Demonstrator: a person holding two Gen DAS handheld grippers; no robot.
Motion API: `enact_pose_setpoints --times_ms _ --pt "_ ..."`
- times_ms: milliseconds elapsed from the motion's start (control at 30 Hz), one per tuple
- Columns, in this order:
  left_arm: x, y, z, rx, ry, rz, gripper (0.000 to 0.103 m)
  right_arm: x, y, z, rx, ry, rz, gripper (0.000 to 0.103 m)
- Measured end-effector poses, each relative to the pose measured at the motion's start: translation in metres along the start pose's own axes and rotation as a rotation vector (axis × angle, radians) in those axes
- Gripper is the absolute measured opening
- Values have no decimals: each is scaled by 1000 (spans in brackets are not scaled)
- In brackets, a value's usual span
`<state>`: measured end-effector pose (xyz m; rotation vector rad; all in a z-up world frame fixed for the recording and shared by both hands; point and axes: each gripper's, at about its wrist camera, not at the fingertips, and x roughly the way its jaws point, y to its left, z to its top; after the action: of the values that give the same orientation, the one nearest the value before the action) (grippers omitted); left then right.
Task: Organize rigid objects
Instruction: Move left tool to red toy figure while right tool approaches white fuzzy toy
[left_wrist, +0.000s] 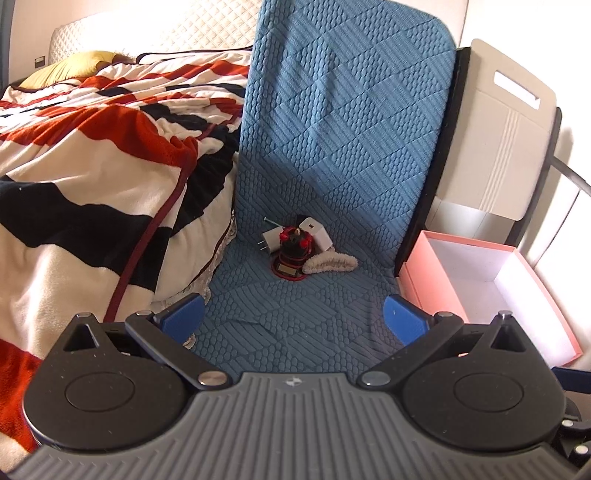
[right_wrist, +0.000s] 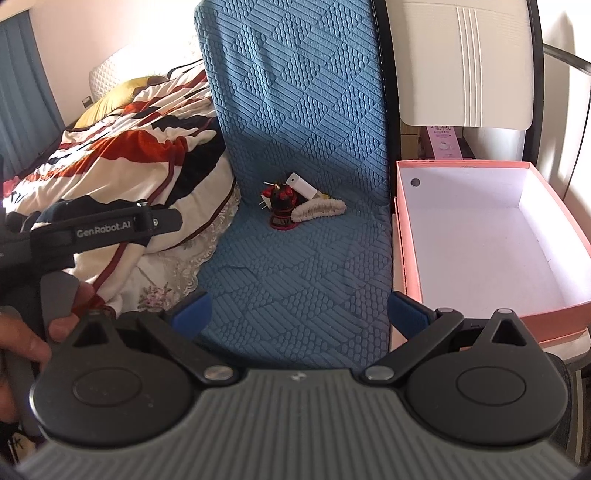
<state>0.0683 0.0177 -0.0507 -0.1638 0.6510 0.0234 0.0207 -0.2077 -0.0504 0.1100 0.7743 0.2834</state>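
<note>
While I watch both wrist feeds, nothing is held by either claw.

Bed: I see a striped red, white and black blanket (left_wrist: 92, 177) heaped along the left, touching the chair's edge.
Chair: a blue quilted cover (left_wrist: 332, 147) runs over seat and back; the small items sit at the rear of my view of the seat, near the backrest.
Box: a pink box (right_wrist: 406, 258) with a white inside stands open just right of the chair, and I see nothing in it; a white panel (right_wrist: 461, 62) rises behind it.
Left gripper (left_wrist: 295, 319): my jaws are spread wide, empty, low over the front of the seat, well apart from the pile.
Right gripper (right_wrist: 299, 310): spread wide too, empty, over the seat front; its right finger is near the box corner.
Hand (right_wrist: 22, 332): at the left of the right view, around the left rig's grip.
Chargers: one white charger (left_wrist: 271, 240) lies left of the figurine, another (left_wrist: 317, 230) leans behind it.
Figurine (left_wrist: 293, 254): black and red, upright on a round base, touching the chargers.
Fluffy piece (left_wrist: 332, 264): cream, lying just right of the figurine.
</note>
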Motion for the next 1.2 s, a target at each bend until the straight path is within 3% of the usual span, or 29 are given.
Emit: enact_pose_setpoints --times_ms 433,967,1200 --pt "92 22 8 -51 13 -5 103 87 -9 10 1 60 18 103" --pt "196 28 13 0 22 -20 103 182 -14 33 31 14 59 103" --pt "235 41 26 -73 48 -51 103 222 -15 42 24 15 40 103"
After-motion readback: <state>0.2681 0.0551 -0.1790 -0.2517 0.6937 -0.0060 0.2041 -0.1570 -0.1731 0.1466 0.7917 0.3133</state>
